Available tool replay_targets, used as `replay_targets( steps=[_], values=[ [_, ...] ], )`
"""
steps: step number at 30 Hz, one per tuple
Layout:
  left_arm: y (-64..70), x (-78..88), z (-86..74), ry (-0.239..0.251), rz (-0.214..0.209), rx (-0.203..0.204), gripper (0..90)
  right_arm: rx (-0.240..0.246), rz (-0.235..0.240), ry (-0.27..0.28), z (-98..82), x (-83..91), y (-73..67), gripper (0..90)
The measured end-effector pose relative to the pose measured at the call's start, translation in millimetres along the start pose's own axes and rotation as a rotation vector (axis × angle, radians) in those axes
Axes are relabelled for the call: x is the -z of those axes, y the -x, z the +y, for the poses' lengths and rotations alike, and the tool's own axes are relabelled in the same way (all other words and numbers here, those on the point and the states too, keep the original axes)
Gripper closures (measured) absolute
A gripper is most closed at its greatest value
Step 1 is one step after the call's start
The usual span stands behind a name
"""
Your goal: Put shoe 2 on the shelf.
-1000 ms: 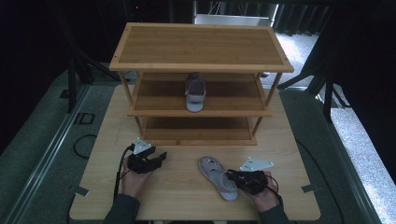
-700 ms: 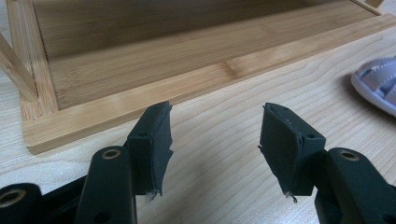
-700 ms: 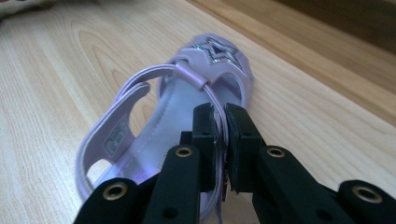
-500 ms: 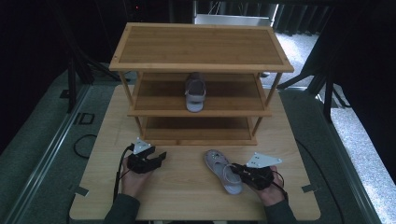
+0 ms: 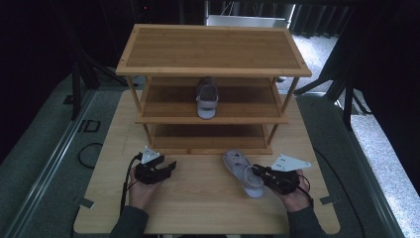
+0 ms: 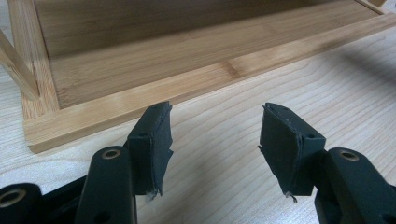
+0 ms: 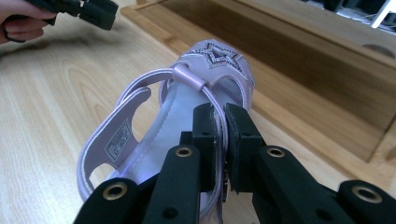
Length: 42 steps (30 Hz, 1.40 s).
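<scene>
I have the right gripper (image 5: 258,173) at about four o'clock on the table (image 5: 198,203), and its jaws are pinched together on the side strap of a lilac sandal (image 5: 241,171). In the right gripper view the two black pads (image 7: 205,135) squeeze the thin strap between them, with the sandal's star-trimmed toe band pointing away toward the shelf rack (image 5: 213,74). From the high view the sandal sits just in front of the rack's bottom shelf, toe toward eleven o'clock, heel end toward my right hand (image 5: 297,196). Whether the sole rests on the wood or hangs clear of it, I cannot tell.

My left gripper (image 5: 166,166) sits at about eight o'clock on the table, low over the wood and well apart from the sandal. Its jaws stand spread with bare table between them, as the left gripper view makes plain, and they face the front rail of the bottom shelf. My left hand (image 5: 141,191) grips it from behind, with the cable (image 5: 125,186) trailing back toward six o'clock.

A second sandal (image 5: 207,98) lies on the middle shelf of the rack, at twelve o'clock from the table's centre, its toe toward me.
</scene>
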<state>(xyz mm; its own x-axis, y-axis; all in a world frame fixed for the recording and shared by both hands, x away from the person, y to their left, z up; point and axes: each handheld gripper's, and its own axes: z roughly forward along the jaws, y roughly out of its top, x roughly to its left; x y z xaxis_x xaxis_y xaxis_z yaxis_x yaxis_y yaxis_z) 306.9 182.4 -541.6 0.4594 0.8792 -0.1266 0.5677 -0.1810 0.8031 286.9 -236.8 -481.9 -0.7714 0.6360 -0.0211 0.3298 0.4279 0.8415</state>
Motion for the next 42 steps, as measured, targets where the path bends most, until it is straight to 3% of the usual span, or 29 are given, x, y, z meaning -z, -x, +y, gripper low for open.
replay_targets(
  steps=[5, 10, 30, 42],
  values=[
    [0.0, -0.3, -0.1, 0.0, 0.0, 0.001, 44.2, 0.007, -0.034, 0.018, 10.0, 8.4, 7.8, 83.2],
    [0.1, -0.5, -0.1, -0.001, 0.001, 0.0, 44.2, 0.011, -0.034, 0.037, 16.7, 14.2, 10.7, 83.2],
    [-0.2, -0.5, -0.4, -0.003, 0.001, 0.001, 44.2, 0.086, 0.056, 0.13, 70.0, 27.0, -1.1, 83.3],
    [-1.4, 0.5, -0.3, 0.002, 0.001, 0.007, 44.1, 0.096, 0.022, 0.201, 101.0, 36.2, 3.4, 83.3]
  ],
)
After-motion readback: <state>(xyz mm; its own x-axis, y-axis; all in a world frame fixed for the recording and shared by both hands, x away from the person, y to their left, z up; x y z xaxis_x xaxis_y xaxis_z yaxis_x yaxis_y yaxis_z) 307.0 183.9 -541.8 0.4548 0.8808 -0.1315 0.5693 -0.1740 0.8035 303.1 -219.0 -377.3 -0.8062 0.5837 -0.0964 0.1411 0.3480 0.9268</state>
